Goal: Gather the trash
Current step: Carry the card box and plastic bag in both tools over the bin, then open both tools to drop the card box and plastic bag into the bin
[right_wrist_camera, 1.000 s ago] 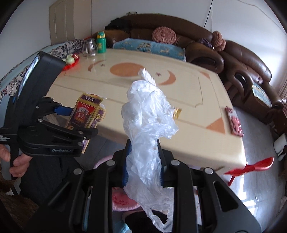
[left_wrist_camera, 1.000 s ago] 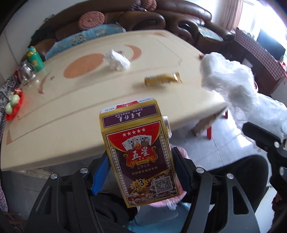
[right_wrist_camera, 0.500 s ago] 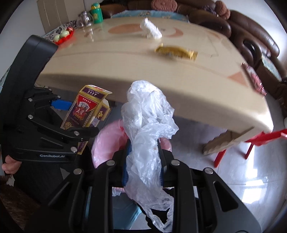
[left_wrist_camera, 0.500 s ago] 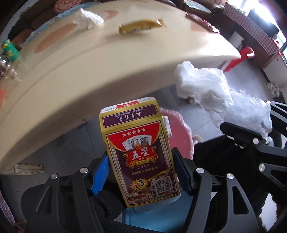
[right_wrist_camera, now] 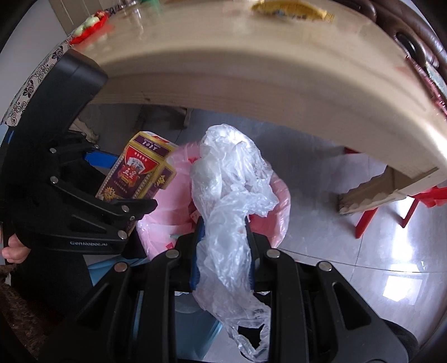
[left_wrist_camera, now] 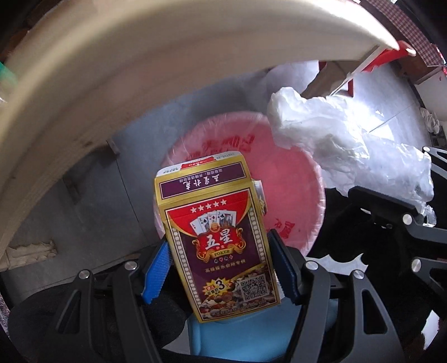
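My left gripper is shut on a red and gold playing-card box, held upright over a trash bin lined with a pink bag. The box also shows in the right wrist view. My right gripper is shut on a crumpled clear plastic bag, held over the same pink-lined bin. The plastic bag shows in the left wrist view to the right of the card box. A gold wrapper lies on the table top.
The beige table's edge arches just above both grippers. A table leg and a red stool stand on the glossy tile floor to the right. A red dish sits at the table's left. A blue seat is below.
Both grippers have dropped from table height to below the table edge and tilted down. They now hang over the pink-lined bin with their loads still held.
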`<state>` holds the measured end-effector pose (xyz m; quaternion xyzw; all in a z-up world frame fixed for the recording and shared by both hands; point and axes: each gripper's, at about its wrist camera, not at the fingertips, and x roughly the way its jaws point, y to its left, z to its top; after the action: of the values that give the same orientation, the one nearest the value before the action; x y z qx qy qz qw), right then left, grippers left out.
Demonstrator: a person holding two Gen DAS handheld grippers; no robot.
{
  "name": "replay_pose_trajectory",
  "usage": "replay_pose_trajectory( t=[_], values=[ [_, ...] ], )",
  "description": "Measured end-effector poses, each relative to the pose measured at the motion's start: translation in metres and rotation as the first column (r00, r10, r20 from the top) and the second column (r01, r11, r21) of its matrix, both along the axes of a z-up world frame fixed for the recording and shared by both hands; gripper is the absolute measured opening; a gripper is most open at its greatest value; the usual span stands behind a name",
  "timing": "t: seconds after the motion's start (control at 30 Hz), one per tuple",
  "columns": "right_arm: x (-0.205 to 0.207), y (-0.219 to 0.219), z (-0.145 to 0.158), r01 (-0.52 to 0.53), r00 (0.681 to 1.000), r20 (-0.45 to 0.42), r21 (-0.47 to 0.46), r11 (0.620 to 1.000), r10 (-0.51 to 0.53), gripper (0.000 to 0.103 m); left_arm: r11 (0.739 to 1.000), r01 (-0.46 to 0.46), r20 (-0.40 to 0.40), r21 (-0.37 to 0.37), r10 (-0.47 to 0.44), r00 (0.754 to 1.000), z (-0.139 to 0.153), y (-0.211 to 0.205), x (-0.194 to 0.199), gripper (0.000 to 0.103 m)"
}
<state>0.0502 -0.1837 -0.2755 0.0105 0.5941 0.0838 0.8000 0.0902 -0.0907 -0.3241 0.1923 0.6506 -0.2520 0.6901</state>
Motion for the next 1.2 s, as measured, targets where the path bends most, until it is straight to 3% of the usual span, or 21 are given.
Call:
replay_pose_trajectory(
  t=[0.23,0.63,0.83,1.03,1.2],
  values=[
    [0.012,0.0,-0.036,-0.007,0.998,-0.068,0.005,1.0,0.008,0.025,0.999,-0.033,-0.107,0.012,0.034,0.994,-0.04,0.003,0.017,0.065],
    [0.028,0.012,-0.085,-0.054,0.983,-0.174,0.037,0.998,0.06,0.026,0.998,-0.031,-0.19,0.049,0.04,0.981,-0.08,-0.003,0.022,0.065],
    [0.032,0.012,-0.092,-0.049,0.98,-0.192,0.038,0.998,0.056,0.028,0.997,-0.05,-0.202,0.052,0.06,0.978,-0.087,-0.001,0.029,0.066],
    [0.032,0.014,-0.091,-0.057,0.981,-0.184,0.036,0.998,0.063,0.042,0.998,-0.031,-0.194,0.059,0.042,0.98,-0.088,-0.004,0.028,0.076],
    [0.033,0.011,-0.091,-0.048,0.982,-0.183,0.042,0.998,0.055,0.05,0.997,-0.05,-0.193,0.056,0.06,0.979,-0.087,0.001,0.031,0.077]
  ],
)
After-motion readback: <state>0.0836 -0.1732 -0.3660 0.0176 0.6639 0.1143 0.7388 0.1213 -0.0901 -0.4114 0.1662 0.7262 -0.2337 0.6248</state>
